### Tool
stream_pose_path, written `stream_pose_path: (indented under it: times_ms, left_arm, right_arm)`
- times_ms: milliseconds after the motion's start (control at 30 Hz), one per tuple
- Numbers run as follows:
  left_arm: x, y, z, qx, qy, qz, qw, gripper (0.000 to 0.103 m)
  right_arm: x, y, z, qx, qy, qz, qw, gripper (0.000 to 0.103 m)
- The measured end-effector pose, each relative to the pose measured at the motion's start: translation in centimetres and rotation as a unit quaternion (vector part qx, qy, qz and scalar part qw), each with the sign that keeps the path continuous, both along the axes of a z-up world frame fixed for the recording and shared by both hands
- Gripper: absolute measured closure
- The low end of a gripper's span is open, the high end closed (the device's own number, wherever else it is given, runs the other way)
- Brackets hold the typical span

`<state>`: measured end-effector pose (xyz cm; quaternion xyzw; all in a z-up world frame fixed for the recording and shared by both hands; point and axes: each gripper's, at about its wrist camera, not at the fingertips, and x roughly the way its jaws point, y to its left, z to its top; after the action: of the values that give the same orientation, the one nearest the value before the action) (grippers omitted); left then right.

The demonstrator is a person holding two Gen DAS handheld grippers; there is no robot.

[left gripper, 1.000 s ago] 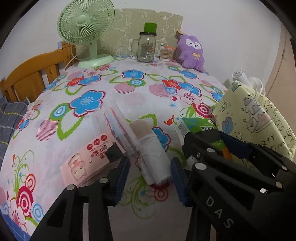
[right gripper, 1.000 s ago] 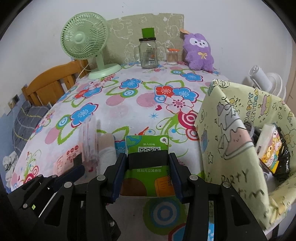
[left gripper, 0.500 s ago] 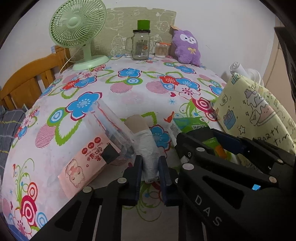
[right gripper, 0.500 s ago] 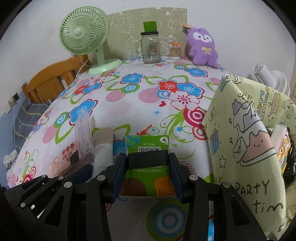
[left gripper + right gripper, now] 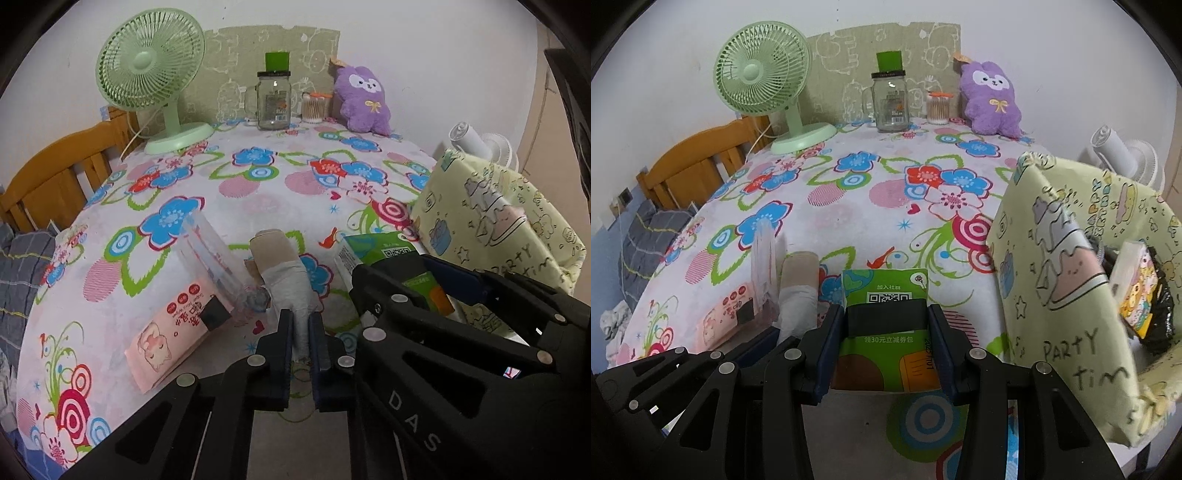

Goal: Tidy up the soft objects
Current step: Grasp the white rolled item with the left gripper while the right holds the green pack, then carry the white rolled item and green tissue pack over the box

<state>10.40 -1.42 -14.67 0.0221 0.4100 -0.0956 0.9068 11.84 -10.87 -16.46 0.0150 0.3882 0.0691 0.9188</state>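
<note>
My left gripper (image 5: 302, 325) is shut on the near end of a rolled white and beige cloth (image 5: 286, 273), which lies on the flowered tablecloth (image 5: 258, 192). The roll also shows in the right wrist view (image 5: 798, 291). My right gripper (image 5: 886, 321) is shut on a green tissue pack (image 5: 886, 295), also visible in the left wrist view (image 5: 384, 251). A pink wet-wipes pack (image 5: 173, 336) and a clear plastic packet (image 5: 214, 262) lie left of the roll. A yellow cartoon-print fabric bag (image 5: 1063, 280) stands open at the right with items inside.
At the table's far edge stand a green fan (image 5: 155, 81), a glass jar (image 5: 274, 99), a cotton-swab tub (image 5: 314, 107) and a purple plush toy (image 5: 364, 99). A wooden chair (image 5: 55, 170) is at the left. A white fan (image 5: 1126, 155) sits behind the bag.
My left gripper closed from wide open onto the near end of the cloth roll. My right gripper kept its hold on the green pack and moved slightly.
</note>
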Motion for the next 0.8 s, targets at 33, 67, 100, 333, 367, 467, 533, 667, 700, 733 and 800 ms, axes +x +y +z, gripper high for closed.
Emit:
stream_pose_path:
  times_ms: [33,67,100,333,367,467,533,667,700,733,800]
  left_arm:
    - [-0.1,0.0,0.3,0.0,-0.004,0.0,1.0,0.098]
    - [-0.3,0.0,0.6,0.0,-0.008,-0.001,1.0,0.098]
    - [-0.4,0.0,0.9,0.0,-0.011,-0.001,0.9999,0.098]
    - [-1.1,-0.1,2.9,-0.004,-0.032,-0.006,0.9995,0.098]
    - [-1.2,-0.2,3.2,-0.003,-0.034,-0.006,0.9994,0.098]
    - [-1.4,-0.2,4.2,-0.003,-0.043,-0.008,0.999,0.098]
    - [-1.5,-0.3,4.8,-0.002,-0.048,-0.009,0.9988,0.098]
    - [-1.8,-0.5,6.1,-0.002,-0.061,-0.011,0.9981,0.098]
    - [-1.8,-0.6,6.4,-0.002,-0.063,-0.011,0.9979,0.098]
    - [-1.9,-0.7,6.7,-0.002,-0.066,-0.012,0.9978,0.098]
    - [-2.1,-0.9,7.3,-0.003,-0.071,-0.013,0.9974,0.098]
  right_arm:
    - [-0.1,0.0,0.2,0.0,-0.002,0.0,1.0,0.054]
    - [-0.2,0.0,0.5,0.001,-0.005,0.0,1.0,0.054]
    - [-0.4,-0.1,0.7,0.002,-0.008,-0.001,1.0,0.054]
    - [-1.3,-0.2,2.9,0.003,-0.03,-0.003,1.0,0.054]
    - [-1.5,-0.3,3.2,0.003,-0.033,-0.003,0.999,0.054]
    - [-1.8,-0.3,4.2,0.002,-0.041,-0.004,0.999,0.054]
    - [-2.0,-0.4,4.9,0.002,-0.049,-0.004,0.999,0.054]
    - [-2.4,-0.6,6.2,0.001,-0.06,-0.005,0.998,0.054]
    - [-2.5,-0.7,6.6,0.0,-0.063,-0.005,0.998,0.054]
    - [-2.6,-0.8,7.0,0.0,-0.066,-0.006,0.998,0.054]
    - [-2.9,-0.9,7.7,-0.002,-0.072,-0.008,0.997,0.054]
